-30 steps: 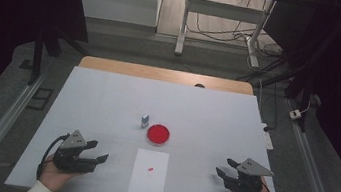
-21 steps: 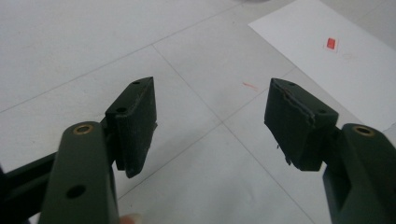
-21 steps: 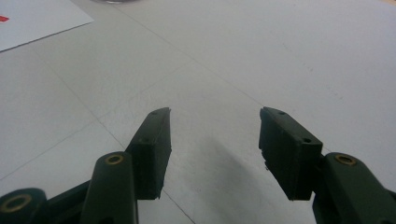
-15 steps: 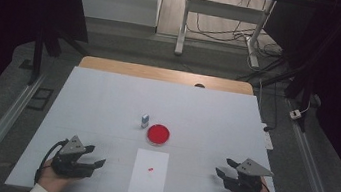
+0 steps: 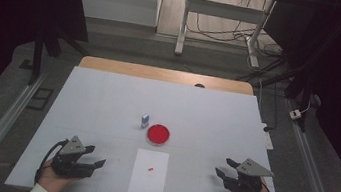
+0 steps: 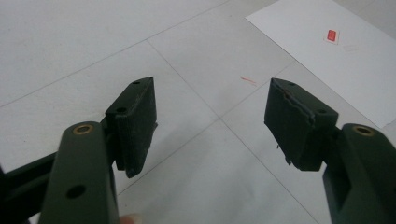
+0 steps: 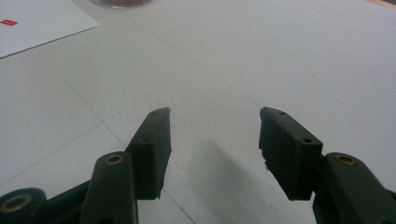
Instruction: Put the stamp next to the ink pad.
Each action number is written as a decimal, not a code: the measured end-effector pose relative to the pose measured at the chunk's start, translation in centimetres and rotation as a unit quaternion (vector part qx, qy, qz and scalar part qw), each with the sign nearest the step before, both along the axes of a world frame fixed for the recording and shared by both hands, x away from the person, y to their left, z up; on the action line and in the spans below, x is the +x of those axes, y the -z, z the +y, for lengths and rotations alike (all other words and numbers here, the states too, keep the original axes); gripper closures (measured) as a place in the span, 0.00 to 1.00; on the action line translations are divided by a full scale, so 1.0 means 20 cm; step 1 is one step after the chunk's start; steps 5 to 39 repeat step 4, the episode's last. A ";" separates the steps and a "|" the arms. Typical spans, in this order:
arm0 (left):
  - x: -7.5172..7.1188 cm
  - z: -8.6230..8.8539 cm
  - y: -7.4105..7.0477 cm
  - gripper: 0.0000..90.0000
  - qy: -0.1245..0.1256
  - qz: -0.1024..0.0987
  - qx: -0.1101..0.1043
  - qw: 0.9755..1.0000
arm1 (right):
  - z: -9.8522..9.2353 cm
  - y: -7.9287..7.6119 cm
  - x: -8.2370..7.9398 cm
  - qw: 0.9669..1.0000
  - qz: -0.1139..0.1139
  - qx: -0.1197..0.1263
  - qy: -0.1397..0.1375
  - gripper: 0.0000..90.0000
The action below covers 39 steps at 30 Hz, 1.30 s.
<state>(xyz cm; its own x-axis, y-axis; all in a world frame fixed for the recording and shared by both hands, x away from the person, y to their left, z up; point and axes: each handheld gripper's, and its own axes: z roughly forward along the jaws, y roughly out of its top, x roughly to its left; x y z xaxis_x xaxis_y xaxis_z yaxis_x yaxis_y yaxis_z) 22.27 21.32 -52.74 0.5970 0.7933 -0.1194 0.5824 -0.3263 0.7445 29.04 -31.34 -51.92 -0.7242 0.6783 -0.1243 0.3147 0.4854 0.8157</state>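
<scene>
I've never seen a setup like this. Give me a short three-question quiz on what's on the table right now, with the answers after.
1. True or false: the left gripper is holding something.
2. Which thing lies nearest the white paper sheet: A) the red round dish, B) the small white-and-blue container, C) the right gripper?
3. What sits on the paper sheet?

Key
1. False: its jaws stand open over the bare table, nothing between them.
2. A: the dish sits just beyond the sheet's far edge, with the container to its left.
3. A small red mark or piece, also seen in the left gripper view; too small to tell which.
</scene>
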 end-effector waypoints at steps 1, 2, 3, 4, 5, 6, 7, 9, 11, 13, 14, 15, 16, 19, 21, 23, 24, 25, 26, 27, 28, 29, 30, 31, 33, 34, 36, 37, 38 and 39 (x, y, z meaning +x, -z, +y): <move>0.00 0.00 0.00 0.38 0.000 0.001 0.000 1.000 | 0.00 0.00 0.00 1.000 0.000 -0.001 0.000 0.48; 0.00 0.00 0.00 0.38 0.000 0.002 -0.001 1.000 | 0.00 0.00 0.00 1.000 0.000 0.000 0.000 0.48; 0.00 0.00 0.00 0.38 0.000 0.002 -0.001 1.000 | 0.00 0.00 0.00 1.000 0.000 0.000 0.000 0.48; 0.00 0.00 0.00 0.38 0.001 0.003 -0.002 1.000 | 0.00 0.00 0.00 1.000 0.000 -0.001 0.000 0.48; 0.00 0.00 0.00 0.38 0.001 0.003 -0.002 1.000 | 0.00 0.00 0.00 1.000 0.000 -0.001 0.000 0.48; 0.00 0.00 0.00 0.38 0.001 0.003 -0.002 1.000 | 0.00 0.00 0.00 1.000 0.000 -0.001 0.000 0.48; 0.00 0.00 0.00 0.38 0.001 0.003 -0.002 1.000 | 0.00 0.00 0.00 1.000 0.000 -0.001 0.000 0.48; 0.00 0.00 0.00 0.38 0.001 0.003 -0.002 1.000 | 0.00 0.00 0.00 1.000 0.000 -0.001 0.000 0.48; 0.00 0.00 0.00 0.38 0.001 0.003 -0.002 1.000 | 0.00 0.00 0.00 1.000 0.000 -0.001 0.000 0.48; 0.00 0.00 0.00 0.38 0.001 0.003 -0.002 1.000 | 0.00 0.00 0.00 1.000 0.000 -0.001 0.000 0.48; 0.00 0.00 0.00 0.38 0.001 0.003 -0.002 1.000 | 0.00 0.00 0.00 1.000 0.000 -0.001 0.000 0.48; 0.00 0.00 0.00 0.38 0.001 0.003 -0.002 1.000 | 0.00 0.00 0.00 1.000 0.000 -0.001 0.000 0.48; 0.00 0.00 0.00 0.38 0.001 0.003 -0.002 1.000 | 0.00 0.00 0.00 1.000 0.000 -0.001 0.000 0.48; 0.00 0.00 0.00 0.38 0.001 0.003 -0.002 1.000 | 0.00 0.00 0.00 1.000 0.000 -0.001 0.000 0.48; 0.00 0.00 0.00 0.38 0.001 0.003 -0.002 1.000 | 0.00 0.00 0.00 1.000 0.000 -0.001 0.000 0.48; 0.00 0.00 0.00 0.38 0.001 0.003 -0.002 1.000 | 0.00 0.00 0.00 1.000 0.000 -0.001 0.000 0.48; 0.00 0.00 0.00 0.38 0.001 0.003 -0.002 1.000 | 0.00 0.00 0.00 1.000 0.000 -0.001 0.000 0.48; 0.00 0.00 0.00 0.38 0.001 0.003 -0.002 1.000 | 0.00 0.00 0.00 1.000 0.000 -0.001 0.000 0.48; 0.00 0.00 0.00 0.38 0.001 0.003 -0.002 1.000 | 0.00 0.00 0.00 1.000 0.000 -0.001 0.000 0.48; 0.00 0.00 0.00 0.38 0.001 0.003 -0.002 1.000 | 0.00 0.00 0.00 1.000 0.000 -0.001 0.000 0.48; 0.00 0.00 0.00 0.38 0.001 0.003 -0.002 1.000 | 0.00 0.00 0.00 1.000 0.000 -0.001 0.000 0.48; 0.00 0.00 0.00 0.38 0.001 0.003 -0.002 1.000 | 0.00 0.00 0.00 1.000 0.000 -0.001 0.000 0.48; 0.00 0.00 0.00 0.38 0.001 0.003 -0.002 1.000 | 0.00 0.00 0.00 1.000 0.000 -0.001 0.000 0.48; 0.00 0.00 0.00 0.38 0.001 0.003 -0.002 1.000 | 0.00 0.00 0.00 1.000 0.000 -0.001 0.000 0.48; 0.00 0.00 0.00 0.38 0.001 0.003 -0.002 1.000 | 0.00 0.00 0.00 1.000 0.000 -0.001 0.000 0.48; 0.00 0.00 0.00 0.38 0.001 0.003 -0.002 1.000 | 0.00 0.00 0.00 1.000 0.000 -0.001 0.000 0.48; 0.00 0.00 0.00 0.38 0.001 0.003 -0.002 1.000 | 0.00 0.00 0.00 1.000 0.000 -0.001 0.000 0.48; 0.00 0.00 0.00 0.38 0.001 0.003 -0.002 1.000 | 0.00 0.00 0.00 1.000 0.000 -0.001 0.000 0.48; 0.00 0.00 0.00 0.38 0.001 0.003 -0.002 1.000 | 0.00 0.00 0.00 1.000 0.000 -0.001 0.000 0.48; 0.00 0.00 0.00 0.38 0.001 0.003 -0.002 1.000 | 0.00 0.00 0.00 1.000 0.000 -0.001 0.000 0.48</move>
